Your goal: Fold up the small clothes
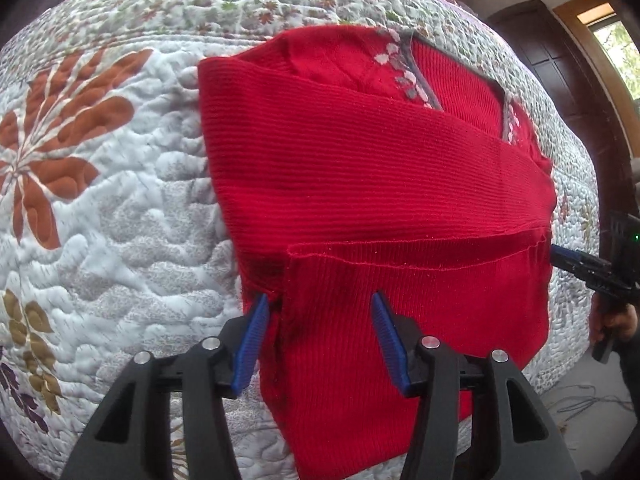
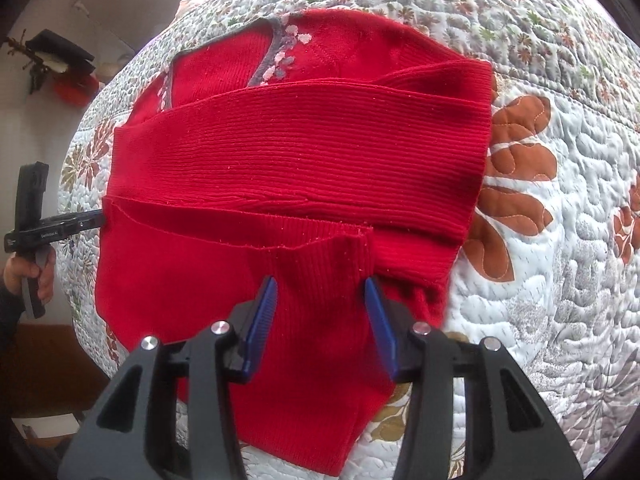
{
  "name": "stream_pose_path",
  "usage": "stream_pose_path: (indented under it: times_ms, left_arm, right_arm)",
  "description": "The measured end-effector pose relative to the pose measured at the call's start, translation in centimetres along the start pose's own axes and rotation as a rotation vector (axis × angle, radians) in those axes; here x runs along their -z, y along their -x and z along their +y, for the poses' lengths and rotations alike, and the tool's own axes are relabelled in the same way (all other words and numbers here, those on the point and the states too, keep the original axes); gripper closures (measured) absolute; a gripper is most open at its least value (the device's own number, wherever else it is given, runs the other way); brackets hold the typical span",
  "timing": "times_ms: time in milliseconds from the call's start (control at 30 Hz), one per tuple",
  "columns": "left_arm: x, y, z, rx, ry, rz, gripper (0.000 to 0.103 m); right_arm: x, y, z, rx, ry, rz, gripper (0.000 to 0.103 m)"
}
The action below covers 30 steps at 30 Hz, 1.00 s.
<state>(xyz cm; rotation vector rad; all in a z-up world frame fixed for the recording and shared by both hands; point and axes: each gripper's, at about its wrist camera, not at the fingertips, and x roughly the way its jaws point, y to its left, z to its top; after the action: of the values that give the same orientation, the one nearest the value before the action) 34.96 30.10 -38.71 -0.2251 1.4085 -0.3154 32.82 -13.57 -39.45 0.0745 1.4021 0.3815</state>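
Left wrist view, far left: quilted floral bedspread [image 1: 100, 208], white with rust leaf prints. Centre: red knit sweater [image 1: 360, 184] lies flat on the bedspread, sleeves folded across the body, grey neckline with pale flower trim at the top. Left gripper [image 1: 318, 304] hovers at the sweater's near hem, blue fingers [image 1: 252, 340] spread apart, nothing pinched between them; hem cloth shows in the gap. Far right edge: right gripper [image 1: 588, 268] at the sweater's side edge, a hand [image 1: 612, 320] on its handle. Right wrist view: left gripper [image 2: 60, 228] at far left touching the sweater's edge, then right gripper [image 2: 320, 284] over the folded sleeve end, jaws apart, not clamped on anything. Bedspread runs out to the right.
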Motion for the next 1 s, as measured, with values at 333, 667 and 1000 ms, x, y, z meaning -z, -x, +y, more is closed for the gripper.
stream_pose_path:
  times_ms: [333,667,1000]
  left_arm:
    - [-0.9,-0.7,-0.3,-0.028,-0.011,0.009,0.099]
    - [-0.8,-0.2,0.5,-0.002,0.012,0.002,0.099]
    - [1.2,5.6,-0.1,0.041,0.044,-0.120,0.100]
  right_arm:
    - [-0.8,-0.7,0.0,0.003,0.020,0.011,0.054]
    - [-0.8,-0.9,-1.4,-0.042,-0.051,0.010,0.054]
    - [0.9,3.7,-0.5,-0.099,-0.078,-0.077,0.097]
